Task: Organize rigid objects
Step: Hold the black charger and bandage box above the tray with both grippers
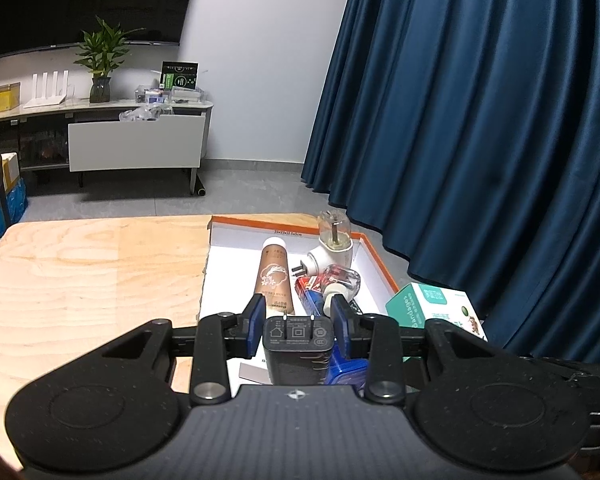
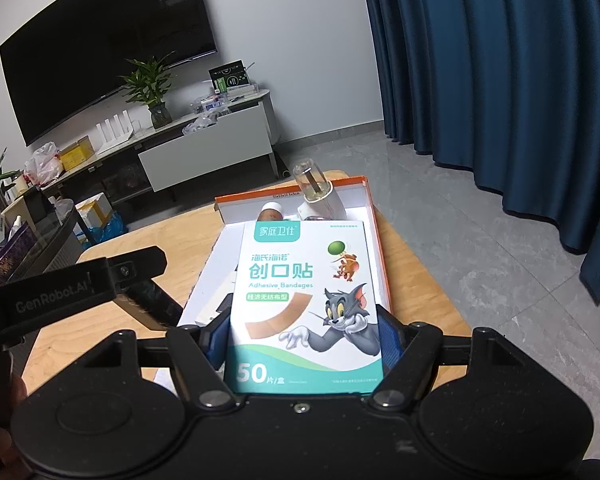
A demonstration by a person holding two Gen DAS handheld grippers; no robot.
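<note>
My left gripper [image 1: 299, 318] is shut on a black plug adapter [image 1: 298, 350], prongs facing forward, held above the near end of a white box with an orange rim [image 1: 380, 258]. Inside the box lie a brown tube [image 1: 273, 280], a white plug-in vaporizer with a clear bottle [image 1: 332, 240], a small red-labelled bottle [image 1: 340, 280] and a blue item [image 1: 346, 370]. My right gripper [image 2: 304, 330] is shut on a bandage box [image 2: 304, 300], a flat teal-and-white carton held upright over the orange-rimmed box [image 2: 380, 248]. The bandage box [image 1: 432, 308] shows at the right in the left wrist view.
The orange-rimmed box sits on a light wooden table [image 1: 84, 280] with bare surface to its left. A dark blue curtain [image 1: 480, 120] hangs to the right. A TV cabinet [image 1: 132, 148] with a plant stands across the grey floor. The left gripper's body [image 2: 72, 288] crosses the right wrist view.
</note>
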